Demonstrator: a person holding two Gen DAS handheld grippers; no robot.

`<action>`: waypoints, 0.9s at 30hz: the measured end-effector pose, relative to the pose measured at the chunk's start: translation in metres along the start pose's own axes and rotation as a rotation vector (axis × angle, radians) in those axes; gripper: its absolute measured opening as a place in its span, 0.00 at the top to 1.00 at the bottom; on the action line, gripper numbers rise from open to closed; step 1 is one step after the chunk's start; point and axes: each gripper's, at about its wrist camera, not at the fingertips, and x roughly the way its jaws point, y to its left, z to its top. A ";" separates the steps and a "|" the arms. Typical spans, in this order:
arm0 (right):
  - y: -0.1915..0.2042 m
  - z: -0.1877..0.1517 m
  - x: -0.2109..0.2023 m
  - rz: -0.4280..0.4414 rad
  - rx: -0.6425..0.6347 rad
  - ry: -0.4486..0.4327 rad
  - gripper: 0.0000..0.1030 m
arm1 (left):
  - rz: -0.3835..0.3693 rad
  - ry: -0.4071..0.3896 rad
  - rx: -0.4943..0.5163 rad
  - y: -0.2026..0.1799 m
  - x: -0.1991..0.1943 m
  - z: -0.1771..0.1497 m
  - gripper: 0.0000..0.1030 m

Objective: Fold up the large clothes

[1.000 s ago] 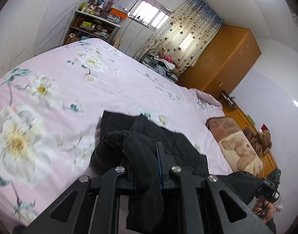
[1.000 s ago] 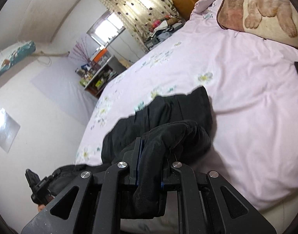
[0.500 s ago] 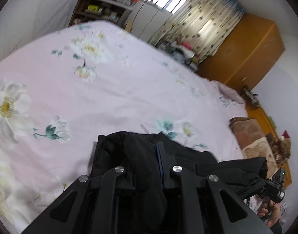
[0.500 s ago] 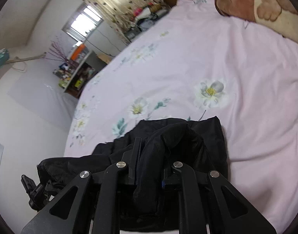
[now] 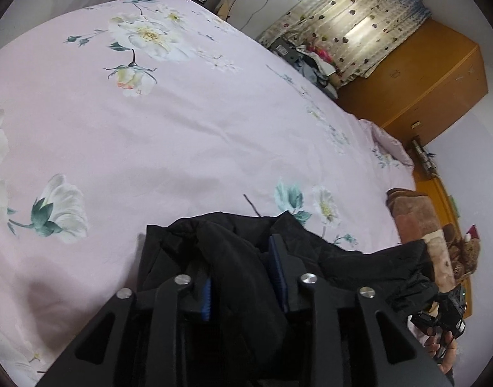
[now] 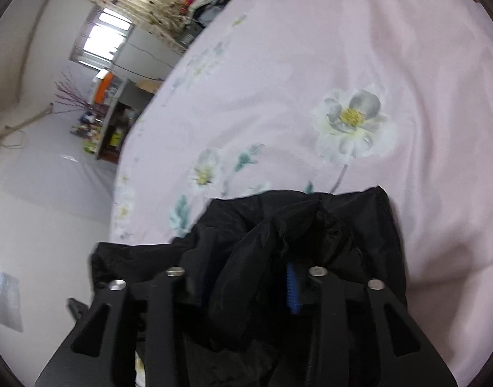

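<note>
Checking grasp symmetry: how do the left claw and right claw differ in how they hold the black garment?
Left claw shows both blue pads beside the black garment; right claw shows one, fabric covering the other. The left view is sharp, the right blurred. Both are shut on bunched fabric over the pink bedsheet.

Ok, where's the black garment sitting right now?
The black garment is bunched at the near edge of the pink floral bedspread, low in both wrist views, pinched by the left gripper and right gripper.
</note>
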 end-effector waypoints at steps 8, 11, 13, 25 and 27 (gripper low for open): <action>0.039 -0.033 -0.064 -0.005 -0.182 -0.230 0.35 | -0.095 -0.097 -0.004 -0.021 -0.035 0.008 0.23; 0.057 -0.053 -0.048 -0.087 -0.336 -0.178 0.35 | -0.040 -0.180 0.049 -0.032 -0.058 0.014 0.20; 0.060 -0.061 -0.032 -0.155 -0.402 -0.138 0.35 | -0.018 -0.197 0.067 -0.036 -0.067 0.016 0.20; 0.038 -0.037 -0.006 -0.333 -0.434 -0.130 0.35 | 0.043 -0.028 0.356 -0.082 -0.016 -0.021 0.20; 0.051 -0.040 -0.004 -0.340 -0.469 -0.139 0.35 | 0.034 -0.018 0.411 -0.095 -0.004 -0.029 0.20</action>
